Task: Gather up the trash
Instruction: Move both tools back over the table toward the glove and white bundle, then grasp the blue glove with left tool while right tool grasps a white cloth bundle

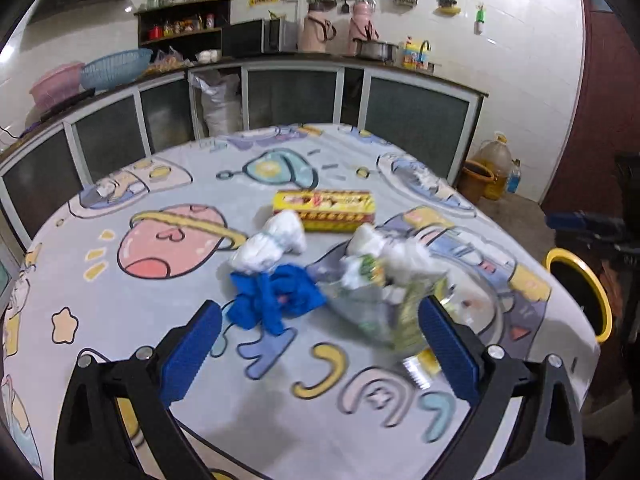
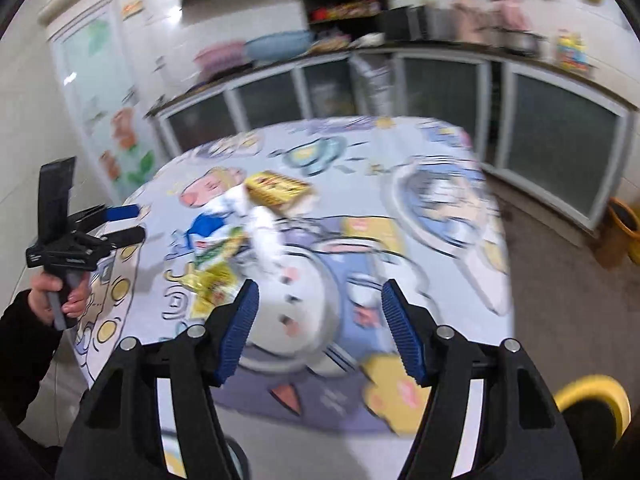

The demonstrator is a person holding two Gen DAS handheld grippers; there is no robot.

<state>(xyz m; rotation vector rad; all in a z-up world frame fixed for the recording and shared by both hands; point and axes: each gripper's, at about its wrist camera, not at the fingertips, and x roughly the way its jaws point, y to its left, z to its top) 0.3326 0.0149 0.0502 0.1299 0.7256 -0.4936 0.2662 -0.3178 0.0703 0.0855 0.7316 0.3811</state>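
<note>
Trash lies on the cartoon-print tablecloth (image 1: 120, 340): a yellow and red box (image 1: 324, 209), white crumpled tissue (image 1: 272, 246), a blue crumpled glove (image 1: 276, 300) and a clear plastic wrapper with green print (image 1: 384, 300). My left gripper (image 1: 320, 348) is open just in front of the glove and wrapper, holding nothing. In the blurred right wrist view my right gripper (image 2: 320, 328) is open and empty above the table's near edge. The box (image 2: 278, 190), the glove (image 2: 208, 228) and the wrapper (image 2: 216, 272) lie ahead to its left. The left gripper (image 2: 120, 216) shows at far left.
A yellow-rimmed black bin (image 1: 580, 292) stands beside the table at the right, also in the right wrist view (image 2: 592, 404). Kitchen cabinets (image 1: 292, 96) with a counter run behind the table. Oil bottles and a bucket (image 1: 488, 172) stand on the floor at the far right.
</note>
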